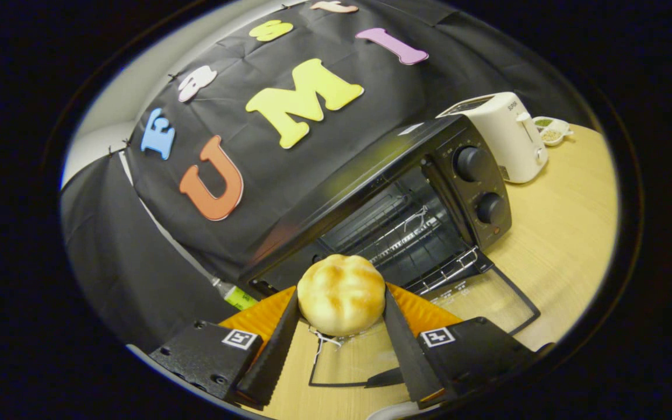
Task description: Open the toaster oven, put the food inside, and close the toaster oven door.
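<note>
A round golden bread roll is held between the two fingers of my gripper, which is shut on it from both sides. Just beyond the roll stands the black toaster oven, its cavity open with a wire rack showing inside. The oven's glass door lies folded down flat on the wooden table, below and ahead of the fingers. Two round knobs sit on the oven's right panel. The roll hovers above the lowered door, in front of the opening.
A white pop-up toaster stands beside the oven, with small white dishes behind it. A clear bottle with a green label stands to the oven's left against the cloth wall. The light wooden table stretches to the right.
</note>
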Action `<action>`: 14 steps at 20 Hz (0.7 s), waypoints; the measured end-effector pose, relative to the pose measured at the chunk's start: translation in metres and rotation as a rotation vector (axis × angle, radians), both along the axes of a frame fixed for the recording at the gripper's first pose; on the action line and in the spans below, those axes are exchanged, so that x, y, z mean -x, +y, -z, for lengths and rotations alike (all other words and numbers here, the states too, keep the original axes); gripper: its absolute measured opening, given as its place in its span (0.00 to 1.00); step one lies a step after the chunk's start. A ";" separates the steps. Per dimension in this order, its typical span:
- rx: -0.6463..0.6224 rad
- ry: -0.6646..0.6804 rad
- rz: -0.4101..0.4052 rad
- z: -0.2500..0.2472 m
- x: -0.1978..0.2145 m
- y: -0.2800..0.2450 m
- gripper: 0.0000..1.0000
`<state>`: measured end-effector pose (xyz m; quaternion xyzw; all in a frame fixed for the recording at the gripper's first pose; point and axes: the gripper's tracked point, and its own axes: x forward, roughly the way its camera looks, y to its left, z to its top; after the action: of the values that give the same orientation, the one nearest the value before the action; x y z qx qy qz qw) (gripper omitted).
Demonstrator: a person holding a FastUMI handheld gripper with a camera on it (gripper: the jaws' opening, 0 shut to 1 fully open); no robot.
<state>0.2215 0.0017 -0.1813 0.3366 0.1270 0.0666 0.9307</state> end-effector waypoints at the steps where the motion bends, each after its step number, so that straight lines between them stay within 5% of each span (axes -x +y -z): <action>1: 0.002 0.026 0.004 0.003 -0.009 -0.003 0.87; 14: 0.177 0.064 0.025 0.010 -0.091 -0.008 0.87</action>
<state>0.3123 -0.0062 -0.1914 0.2568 0.1579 0.0328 0.9529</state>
